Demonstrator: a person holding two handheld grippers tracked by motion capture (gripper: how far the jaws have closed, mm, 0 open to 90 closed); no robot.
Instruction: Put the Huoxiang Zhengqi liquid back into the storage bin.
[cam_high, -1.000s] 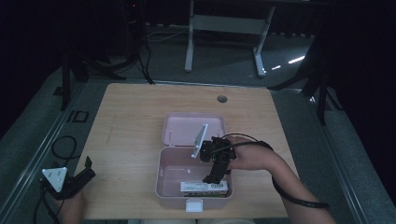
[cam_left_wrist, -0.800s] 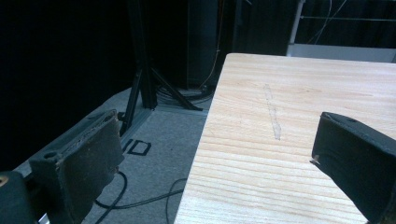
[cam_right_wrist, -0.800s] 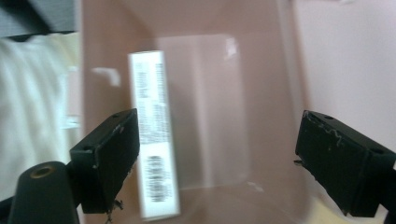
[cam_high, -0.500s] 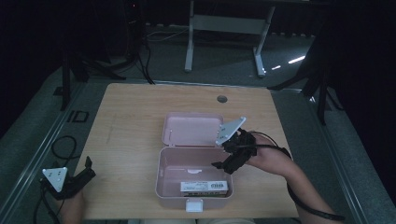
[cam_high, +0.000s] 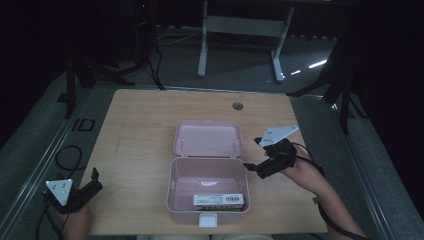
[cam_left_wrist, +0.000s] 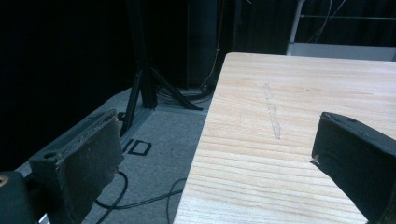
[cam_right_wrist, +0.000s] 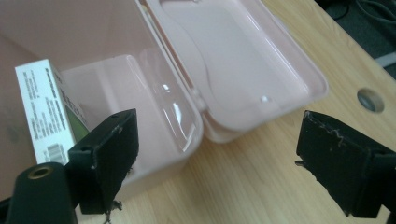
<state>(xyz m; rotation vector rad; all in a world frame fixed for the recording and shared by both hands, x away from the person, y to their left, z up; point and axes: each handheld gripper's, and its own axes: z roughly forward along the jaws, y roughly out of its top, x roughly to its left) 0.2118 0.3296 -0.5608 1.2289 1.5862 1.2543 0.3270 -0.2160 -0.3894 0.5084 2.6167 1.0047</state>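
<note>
Left gripper: rests at the near left corner of the table, well apart from the box; its jaws stand wide apart with nothing between them, as the left gripper view shows, looking along bare wood and the table's edge
Box: pink plastic, in the middle of the table towards the near edge, its base open to the ceiling
Lid: swung fully back on its hinge and lying flat on the table behind the base
Carton: small white packet with green print, lying inside the base against the near wall; the right gripper view shows it leaning against a side wall
Right gripper: just outside the right wall of the box, beside the hinge end; jaws spread wide and holding nothing, the box corner between them in the right gripper view
Progress: the carton appears to be packed and released; what is left, by my judgement, is to fold the lid over and press the clasp shut
Change from a second ago: the right gripper was then over the inside of the box, and has since drawn out to the right; the left gripper has stayed put
</note>
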